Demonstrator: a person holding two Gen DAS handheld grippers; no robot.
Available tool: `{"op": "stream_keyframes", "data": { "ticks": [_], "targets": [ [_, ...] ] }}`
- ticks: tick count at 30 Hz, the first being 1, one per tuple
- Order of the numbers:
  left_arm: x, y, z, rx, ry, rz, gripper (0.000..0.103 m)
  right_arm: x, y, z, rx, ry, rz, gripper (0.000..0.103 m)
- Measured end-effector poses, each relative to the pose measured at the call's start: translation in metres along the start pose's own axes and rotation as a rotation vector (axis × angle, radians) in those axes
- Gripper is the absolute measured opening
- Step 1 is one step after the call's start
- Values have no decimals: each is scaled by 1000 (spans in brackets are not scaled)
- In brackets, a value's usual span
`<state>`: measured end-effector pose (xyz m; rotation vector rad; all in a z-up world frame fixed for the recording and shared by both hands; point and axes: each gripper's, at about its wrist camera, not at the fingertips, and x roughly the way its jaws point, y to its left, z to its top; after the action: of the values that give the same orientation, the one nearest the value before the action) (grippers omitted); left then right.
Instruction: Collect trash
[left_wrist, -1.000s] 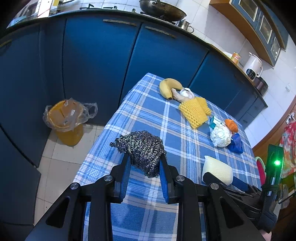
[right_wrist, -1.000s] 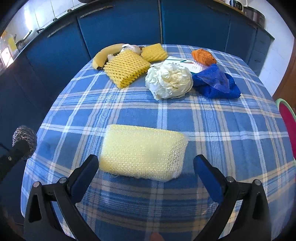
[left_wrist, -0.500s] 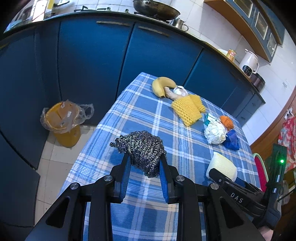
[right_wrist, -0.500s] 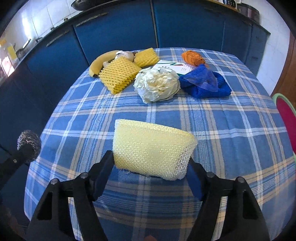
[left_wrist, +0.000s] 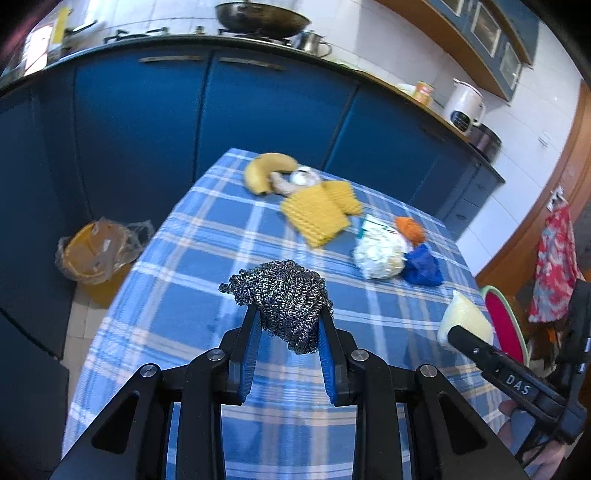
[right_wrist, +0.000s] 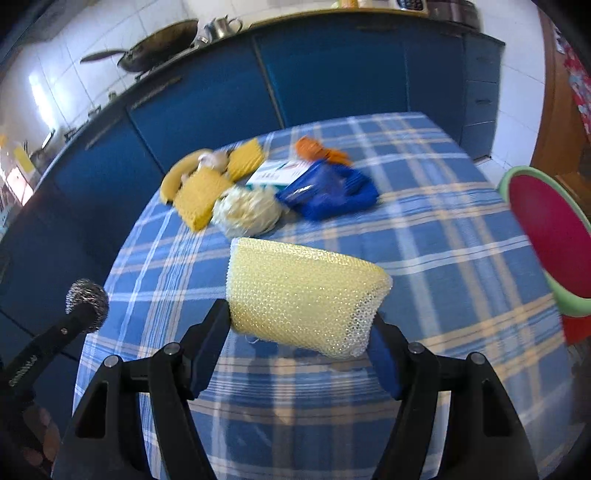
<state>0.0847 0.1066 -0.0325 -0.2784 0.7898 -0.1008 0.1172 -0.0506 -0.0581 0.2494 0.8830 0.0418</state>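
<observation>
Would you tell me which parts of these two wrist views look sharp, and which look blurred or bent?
Left wrist view: steel scourer and gripper sharp, banana and table smeared, counter line bowed by the fisheye. Right wrist view: yellow sponge fairly crisp, blue bag and the far clutter streaked with motion blur.

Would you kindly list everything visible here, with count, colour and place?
Steel scourer: one, grey, in left gripper.
Mesh sponge: one, pale yellow, in right gripper.
Banana: one, yellow, table's far end.
Foam nets: two, yellow, beside banana.
Crumpled wad: one, white, mid-table.
Blue bag: one, beside wad.
Orange scrap: one, behind blue bag.
Tablecloth: one, blue plaid.
Bin: one, yellow, bag-lined, on floor.
Wok: one, dark, on stove.
Left gripper: black, blue pads.
Right gripper: same.
</observation>
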Motion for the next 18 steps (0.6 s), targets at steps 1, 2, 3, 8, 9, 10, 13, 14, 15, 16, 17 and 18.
{"op": "stream_keyframes", "data": {
  "ticks": [1, 2, 3, 8, 9, 10, 13, 14, 15, 16, 17, 18],
  "targets": [
    [0, -6, 1, 10, 1, -8, 30, -6, -5, 1, 5, -11, -1, 72],
    [1, -10, 2, 18, 1, -14, 30, -9, -9, 1, 8, -17, -2, 72],
    [2, -17, 3, 33, 2, -23, 30, -15, -14, 2, 11, -26, -4, 72],
    [4, -47, 6, 84, 15, -73, 30, -36, -41, 6, 43, -63, -26, 72],
    [4, -56, 7, 98, 18, -85, 30, -40, -47, 6, 51, -70, -33, 72],
    [5, -64, 8, 114, 20, -94, 30, -44, -54, 7, 59, -77, -42, 72],
    [7, -86, 10, 155, 21, -114, 30, -53, -73, 7, 89, -96, -57, 71],
    [7, -92, 10, 165, 22, -122, 30, -55, -78, 8, 98, -99, -61, 70],
    [9, -102, 10, 181, 25, -135, 30, -58, -87, 9, 112, -103, -69, 70],
    [10, -108, 11, 194, 29, -146, 30, -62, -95, 10, 125, -111, -76, 70],
    [12, -117, 11, 206, 33, -155, 30, -65, -102, 11, 134, -118, -84, 70],
    [15, -126, 10, 220, 38, -165, 30, -68, -109, 12, 142, -125, -92, 70]
  ]
}}
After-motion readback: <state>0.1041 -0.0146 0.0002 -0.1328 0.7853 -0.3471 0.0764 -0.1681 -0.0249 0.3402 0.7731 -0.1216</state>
